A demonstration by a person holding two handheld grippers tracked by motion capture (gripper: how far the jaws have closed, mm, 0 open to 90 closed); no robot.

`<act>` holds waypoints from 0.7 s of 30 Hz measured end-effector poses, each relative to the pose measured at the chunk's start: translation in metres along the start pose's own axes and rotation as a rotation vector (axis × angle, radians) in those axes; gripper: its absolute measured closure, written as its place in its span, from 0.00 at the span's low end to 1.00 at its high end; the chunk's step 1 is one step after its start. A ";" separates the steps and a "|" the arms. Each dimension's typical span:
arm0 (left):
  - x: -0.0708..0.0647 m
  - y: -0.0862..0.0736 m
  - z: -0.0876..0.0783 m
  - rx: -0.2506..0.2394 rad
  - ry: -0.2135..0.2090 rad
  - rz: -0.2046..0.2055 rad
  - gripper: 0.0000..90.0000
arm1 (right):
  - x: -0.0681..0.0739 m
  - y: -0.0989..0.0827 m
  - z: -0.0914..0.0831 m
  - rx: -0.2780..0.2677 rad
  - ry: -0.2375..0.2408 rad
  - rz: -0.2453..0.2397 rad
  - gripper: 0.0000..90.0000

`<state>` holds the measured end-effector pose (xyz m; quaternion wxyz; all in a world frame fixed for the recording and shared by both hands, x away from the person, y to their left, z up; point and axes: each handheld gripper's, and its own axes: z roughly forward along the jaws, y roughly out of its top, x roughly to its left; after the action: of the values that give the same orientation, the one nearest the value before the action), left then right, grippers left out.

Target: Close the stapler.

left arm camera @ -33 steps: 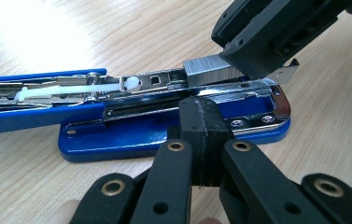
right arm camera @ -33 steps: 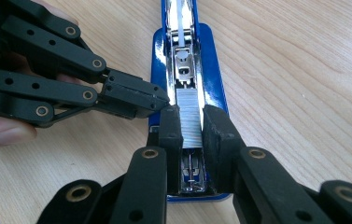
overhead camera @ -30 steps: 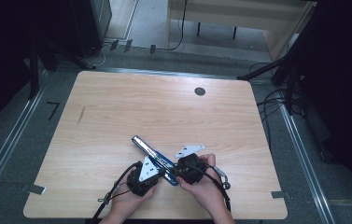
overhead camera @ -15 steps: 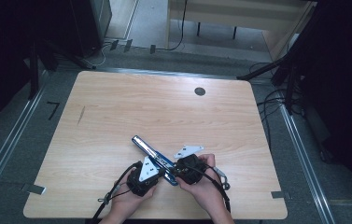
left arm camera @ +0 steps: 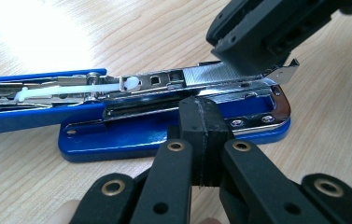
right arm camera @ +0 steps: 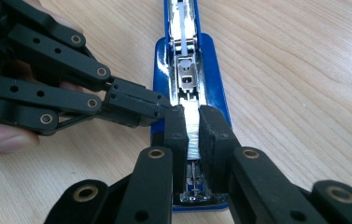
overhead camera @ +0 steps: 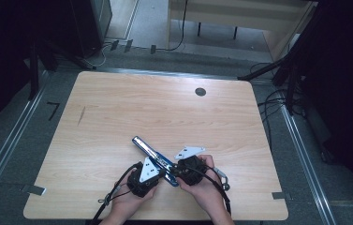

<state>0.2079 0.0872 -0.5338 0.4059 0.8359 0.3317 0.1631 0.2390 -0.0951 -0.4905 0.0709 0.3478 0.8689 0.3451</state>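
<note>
An opened blue stapler [overhead camera: 154,159] lies near the desk's [overhead camera: 118,112] six o'clock edge, its lid swung back toward ten o'clock. In the right gripper view, the right claw [right arm camera: 192,128] pinches a strip of staples [right arm camera: 193,133] in the stapler's metal channel. The left claw [left arm camera: 202,122], its jaws pressed together, rests its tip against the stapler's side just above the blue base. In the high view, both hands, the left hand [overhead camera: 129,201] and the right hand [overhead camera: 207,190], come in from six o'clock.
</note>
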 end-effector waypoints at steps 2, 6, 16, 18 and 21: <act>0.000 0.000 0.000 0.001 0.000 0.001 1.00 | 0.000 0.000 0.001 0.001 -0.003 -0.010 0.93; 0.000 0.000 0.000 0.001 -0.001 0.001 1.00 | 0.000 0.000 -0.001 -0.022 -0.010 0.001 0.97; 0.000 0.000 0.000 -0.001 0.000 0.000 1.00 | 0.003 0.007 0.014 -0.108 -0.021 0.003 1.00; 0.000 0.000 0.000 0.000 0.001 0.004 1.00 | 0.004 0.008 0.017 -0.123 -0.028 0.009 1.00; 0.000 0.000 0.000 0.001 0.000 0.003 1.00 | 0.004 0.011 0.021 -0.118 -0.037 0.003 1.00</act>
<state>0.2078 0.0872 -0.5338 0.4053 0.8366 0.3303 0.1635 0.2497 -0.0753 -0.4992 0.1067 0.3508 0.8450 0.3892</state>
